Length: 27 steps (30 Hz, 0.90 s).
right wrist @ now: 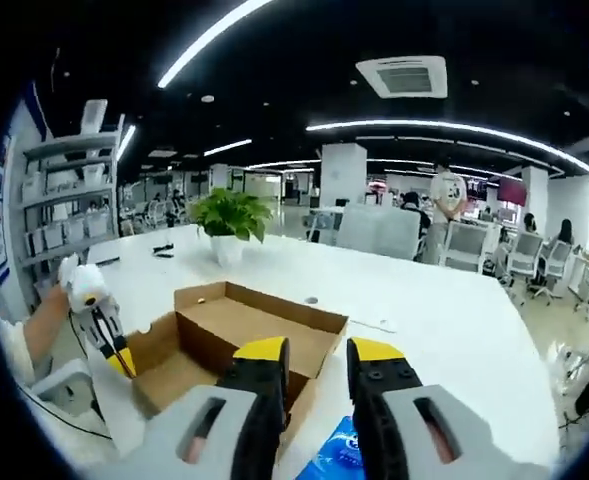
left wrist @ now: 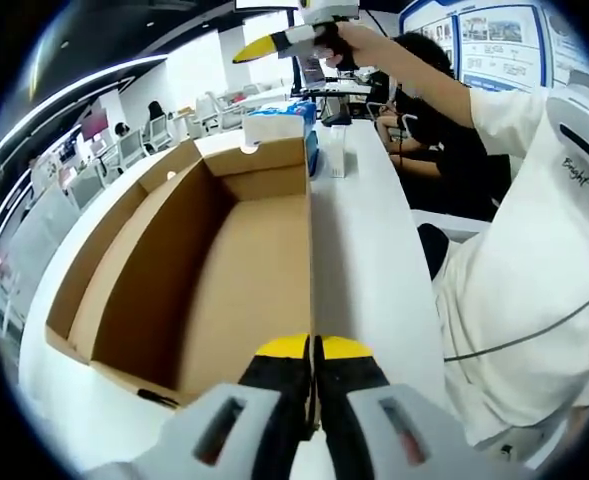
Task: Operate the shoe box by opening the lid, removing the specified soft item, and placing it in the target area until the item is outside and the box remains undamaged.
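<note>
Two tools flank the open brown cardboard shoe box [left wrist: 199, 270] at frame centre: the left tool [left wrist: 313, 350], jaws nearly closed on the box's thin right wall edge, looks along its long axis, while the right tool [right wrist: 317, 362], jaws narrowly apart and empty, hovers above a blue soft packet [right wrist: 336, 452] outside the box on the white tabletop [right wrist: 454, 330] in an open office
</note>
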Available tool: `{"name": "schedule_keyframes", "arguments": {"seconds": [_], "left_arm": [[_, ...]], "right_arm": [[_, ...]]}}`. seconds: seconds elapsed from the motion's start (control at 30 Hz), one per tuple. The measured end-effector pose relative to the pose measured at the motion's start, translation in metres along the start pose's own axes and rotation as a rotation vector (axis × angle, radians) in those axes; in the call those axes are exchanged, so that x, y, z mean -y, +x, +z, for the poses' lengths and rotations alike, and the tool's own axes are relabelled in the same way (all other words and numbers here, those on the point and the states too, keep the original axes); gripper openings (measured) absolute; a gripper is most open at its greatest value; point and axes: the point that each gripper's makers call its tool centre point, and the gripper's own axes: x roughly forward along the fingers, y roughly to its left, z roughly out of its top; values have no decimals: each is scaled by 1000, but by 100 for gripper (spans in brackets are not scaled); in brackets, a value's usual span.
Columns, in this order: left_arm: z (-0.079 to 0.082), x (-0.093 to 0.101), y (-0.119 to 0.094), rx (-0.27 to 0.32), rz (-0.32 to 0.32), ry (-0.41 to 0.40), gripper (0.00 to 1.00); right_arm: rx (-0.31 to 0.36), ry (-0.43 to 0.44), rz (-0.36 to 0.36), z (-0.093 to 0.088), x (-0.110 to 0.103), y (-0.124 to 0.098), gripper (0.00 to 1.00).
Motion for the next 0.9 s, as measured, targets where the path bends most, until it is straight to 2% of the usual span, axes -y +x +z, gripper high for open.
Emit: {"name": "schedule_keyframes", "arguments": {"seconds": [0.07, 0.1, 0.13, 0.23, 0.33, 0.43, 0.63, 0.73, 0.77, 0.83, 0.9], "left_arm": [[0, 0, 0, 0, -1, 2, 1], [0, 0, 0, 1, -1, 0, 1], [0, 0, 0, 1, -2, 1, 1], [0, 0, 0, 1, -3, 2, 1], [0, -1, -1, 4, -4, 1, 1], [0, -1, 0, 3, -3, 5, 1], [1, 2, -1, 6, 4, 13, 1], [1, 3, -1, 5, 0, 15, 1], [1, 3, -1, 4, -1, 16, 1], [2, 5, -1, 4, 0, 17, 1], [2, 4, -2, 9, -2, 13, 1]], "right_arm": [[-24, -43, -20, 6, 1, 6, 37], [-40, -22, -4, 10, -6, 9, 39], [-46, -26, 7, 14, -9, 11, 37], [-141, -159, 11, 13, -9, 17, 36], [-122, -122, 12, 24, -14, 24, 36], [-142, -105, 17, 27, -17, 29, 41], [-168, -73, 9, 31, -16, 40, 44], [-197, -58, -6, 32, -12, 54, 49], [-207, -63, -8, 32, -11, 58, 48], [-270, -90, -32, 27, -1, 65, 40], [-284, -99, -52, 26, 4, 73, 36]]}}
